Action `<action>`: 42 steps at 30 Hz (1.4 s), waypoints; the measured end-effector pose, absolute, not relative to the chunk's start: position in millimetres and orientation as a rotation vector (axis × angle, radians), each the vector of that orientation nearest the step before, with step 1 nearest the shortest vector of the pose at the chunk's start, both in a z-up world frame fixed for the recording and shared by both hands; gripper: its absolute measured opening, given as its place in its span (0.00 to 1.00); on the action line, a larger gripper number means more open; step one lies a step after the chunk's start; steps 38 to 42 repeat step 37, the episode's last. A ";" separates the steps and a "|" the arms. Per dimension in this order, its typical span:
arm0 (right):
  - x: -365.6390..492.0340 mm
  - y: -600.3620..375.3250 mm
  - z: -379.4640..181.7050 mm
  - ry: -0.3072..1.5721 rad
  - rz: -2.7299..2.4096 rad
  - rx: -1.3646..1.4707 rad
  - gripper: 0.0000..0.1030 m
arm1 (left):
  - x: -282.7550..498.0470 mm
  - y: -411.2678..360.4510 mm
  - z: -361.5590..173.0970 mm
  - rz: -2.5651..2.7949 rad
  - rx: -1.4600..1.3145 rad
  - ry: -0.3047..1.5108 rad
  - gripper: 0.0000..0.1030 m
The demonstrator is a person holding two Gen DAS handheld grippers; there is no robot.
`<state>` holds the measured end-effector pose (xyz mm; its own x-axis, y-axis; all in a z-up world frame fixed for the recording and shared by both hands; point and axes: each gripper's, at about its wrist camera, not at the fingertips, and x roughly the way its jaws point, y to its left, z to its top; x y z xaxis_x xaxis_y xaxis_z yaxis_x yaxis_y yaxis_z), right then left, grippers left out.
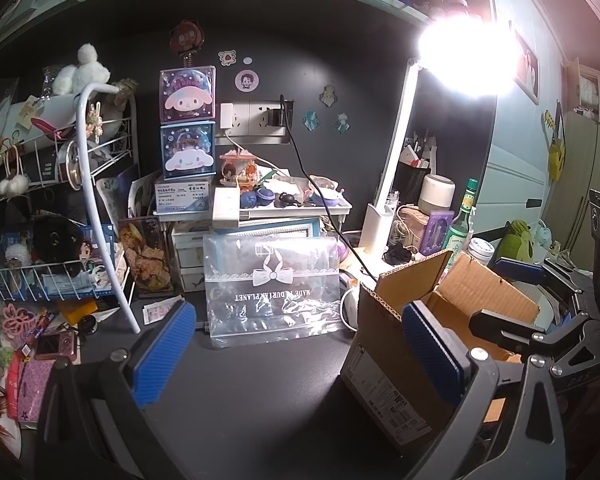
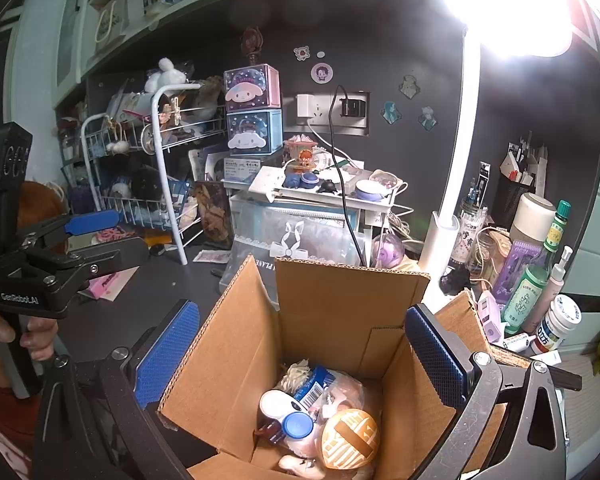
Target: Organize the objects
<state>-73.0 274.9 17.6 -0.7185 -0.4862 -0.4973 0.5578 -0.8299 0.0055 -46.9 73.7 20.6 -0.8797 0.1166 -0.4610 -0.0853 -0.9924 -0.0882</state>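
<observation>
Left wrist view first: the left gripper (image 1: 296,356) is hovering with its jaws spread wide and nothing between them, bare dark desk straight ahead and the clear zip bag (image 1: 274,288) standing further out in front. The cardboard box (image 1: 396,364) is sitting right against its right-hand finger, so I'm guessing any sideways swing is going to shove the box or fold a flap. The desk lamp (image 1: 384,184) is blowing out the upper right, and I can't read what's behind that glare. Right wrist view: the right gripper (image 2: 300,348) is hanging open and empty over the box (image 2: 236,344), already holding a round orange-and-white badge (image 2: 350,438), a blue-capped bottle (image 2: 297,426) and bagged bits I can't make out. Its far flap is hiding the desk just beyond. The black cable (image 2: 342,184) is dangling ahead, an easy snag when reaching for the bottles (image 2: 540,280) off to the right.
</observation>
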 end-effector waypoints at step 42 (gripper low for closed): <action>-74.5 275.6 16.3 0.196 -2.470 0.665 1.00 | -45.3 68.2 21.5 2.948 -0.726 -0.087 0.99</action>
